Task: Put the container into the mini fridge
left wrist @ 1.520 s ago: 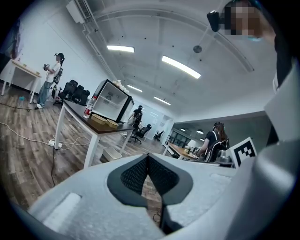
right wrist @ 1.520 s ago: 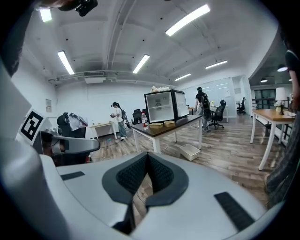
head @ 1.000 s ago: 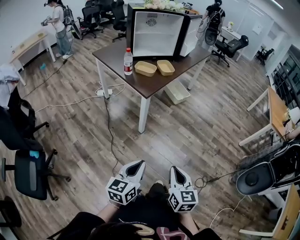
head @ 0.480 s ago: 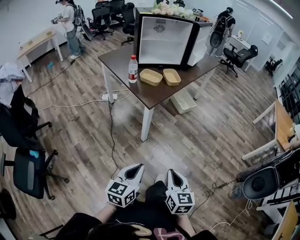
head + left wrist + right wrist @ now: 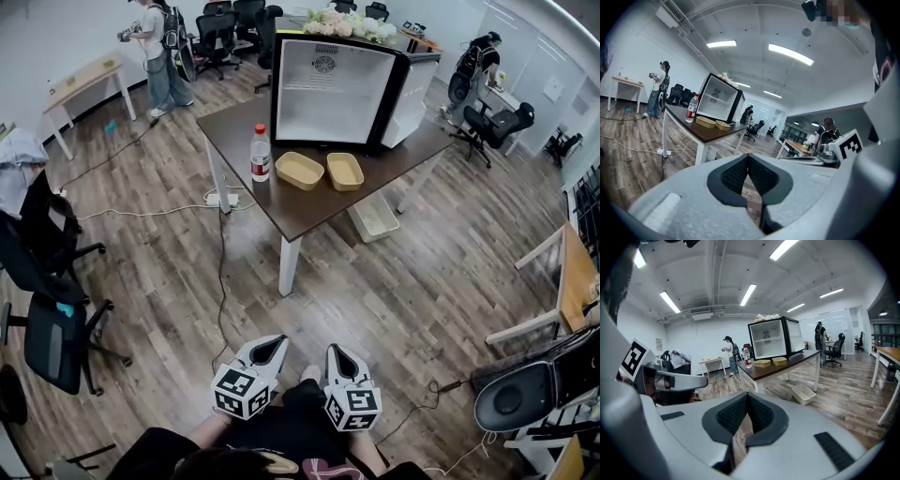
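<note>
I've got both sets of jaws pressed together on nothing. The left hand-held gripper (image 5: 270, 343) and right hand-held gripper (image 5: 335, 352) sit low in front of me, well apart from the bench (image 5: 309, 214). Wood floor (image 5: 375, 300) lies between, a cable (image 5: 222, 272) trailing across it, and a white bin (image 5: 375, 216) is under the bench. On the bench, before the mini fridge (image 5: 328, 89) with its open front facing me, are the left container (image 5: 299, 170), lying crosswise, and the right container (image 5: 345, 171), angled more toward the fridge, both open side up. A bottle (image 5: 260, 153) stands upright just left of them.
</note>
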Tool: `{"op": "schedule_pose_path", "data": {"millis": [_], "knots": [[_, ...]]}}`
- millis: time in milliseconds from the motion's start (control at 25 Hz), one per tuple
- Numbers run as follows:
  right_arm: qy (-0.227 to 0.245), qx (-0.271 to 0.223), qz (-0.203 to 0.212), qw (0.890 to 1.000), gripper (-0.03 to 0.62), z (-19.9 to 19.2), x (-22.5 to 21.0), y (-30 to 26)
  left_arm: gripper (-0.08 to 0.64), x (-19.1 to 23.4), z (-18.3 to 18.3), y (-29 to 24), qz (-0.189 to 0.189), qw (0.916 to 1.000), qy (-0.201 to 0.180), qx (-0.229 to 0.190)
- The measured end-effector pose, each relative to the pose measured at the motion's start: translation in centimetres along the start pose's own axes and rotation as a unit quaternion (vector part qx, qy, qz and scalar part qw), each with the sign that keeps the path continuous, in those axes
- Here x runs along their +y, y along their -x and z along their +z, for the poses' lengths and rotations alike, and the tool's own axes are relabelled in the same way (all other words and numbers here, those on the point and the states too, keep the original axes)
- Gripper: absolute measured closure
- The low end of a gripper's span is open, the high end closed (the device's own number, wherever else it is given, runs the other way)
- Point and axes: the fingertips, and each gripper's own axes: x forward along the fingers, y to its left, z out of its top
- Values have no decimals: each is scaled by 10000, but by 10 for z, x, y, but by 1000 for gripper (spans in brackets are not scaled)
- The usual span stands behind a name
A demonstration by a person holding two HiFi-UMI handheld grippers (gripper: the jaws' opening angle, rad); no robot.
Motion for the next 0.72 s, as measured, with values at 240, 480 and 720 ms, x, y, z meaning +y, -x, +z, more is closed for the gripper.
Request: {"op": "schedule_pose_path", "data": {"millis": [240, 480, 720], "knots": [[133, 16, 264, 9996, 586, 20, -46, -25, 552, -2, 13, -43, 310, 9995, 66, -88], [363, -9, 476, 9982, 586, 42, -94, -40, 552, -13, 28, -91, 507, 9983, 125, -274], [300, 50, 495, 9983, 586, 43, -133, -44, 552, -32, 26, -122, 523, 9981, 130, -292]]}}
